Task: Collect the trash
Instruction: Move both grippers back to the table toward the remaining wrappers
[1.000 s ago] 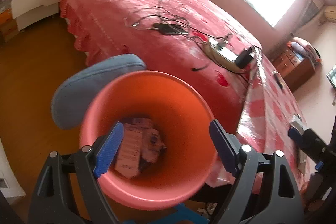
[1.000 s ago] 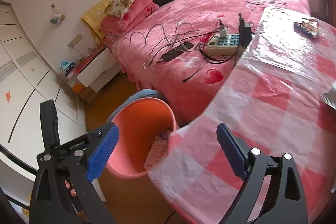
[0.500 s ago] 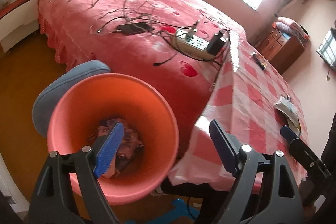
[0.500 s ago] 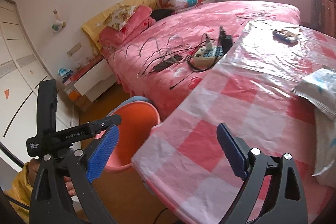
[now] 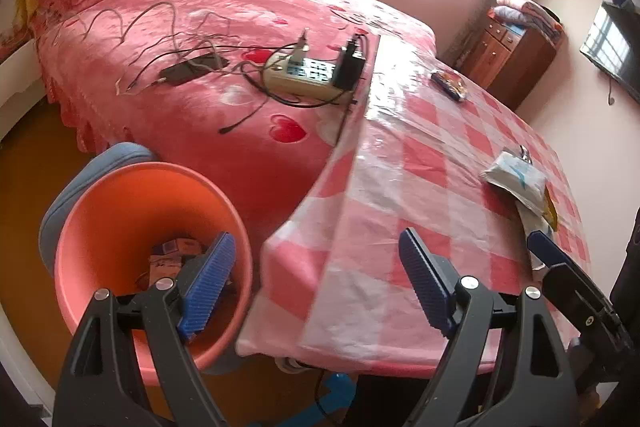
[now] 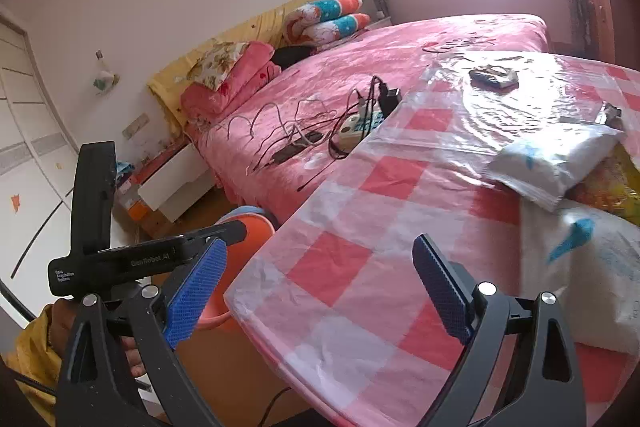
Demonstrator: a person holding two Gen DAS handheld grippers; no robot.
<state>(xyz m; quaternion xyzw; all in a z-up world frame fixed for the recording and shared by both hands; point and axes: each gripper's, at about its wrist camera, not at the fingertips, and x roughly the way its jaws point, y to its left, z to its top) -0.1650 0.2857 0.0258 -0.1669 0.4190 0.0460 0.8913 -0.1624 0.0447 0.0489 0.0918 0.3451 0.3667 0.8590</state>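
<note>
An orange bin (image 5: 120,211) stands on the floor by the bed, with paper trash (image 5: 172,259) at its bottom. My left gripper (image 5: 316,239) is open and empty, straddling the bin's rim and the corner of the checked table (image 5: 420,187). A white packet (image 5: 516,179) lies on the table's far right side, and a dark wrapper (image 5: 450,85) lies further back. My right gripper (image 6: 320,247) is also open and empty, over the table's near corner. The white packet (image 6: 556,163), a larger white bag (image 6: 580,267) and a yellow wrapper (image 6: 612,187) lie to its right.
A pink bed (image 5: 240,27) carries a power strip (image 5: 304,75), a phone and tangled cables. A blue stool (image 5: 76,187) sits behind the bin. A wooden dresser (image 5: 516,59) stands at the back right. A person's hand (image 6: 64,323) in a yellow sleeve holds the left gripper.
Both grippers have swung right, from over the bin toward the table. The bin has slid to the left of both views, and the white packets have come into sight. Both grippers stayed open.
</note>
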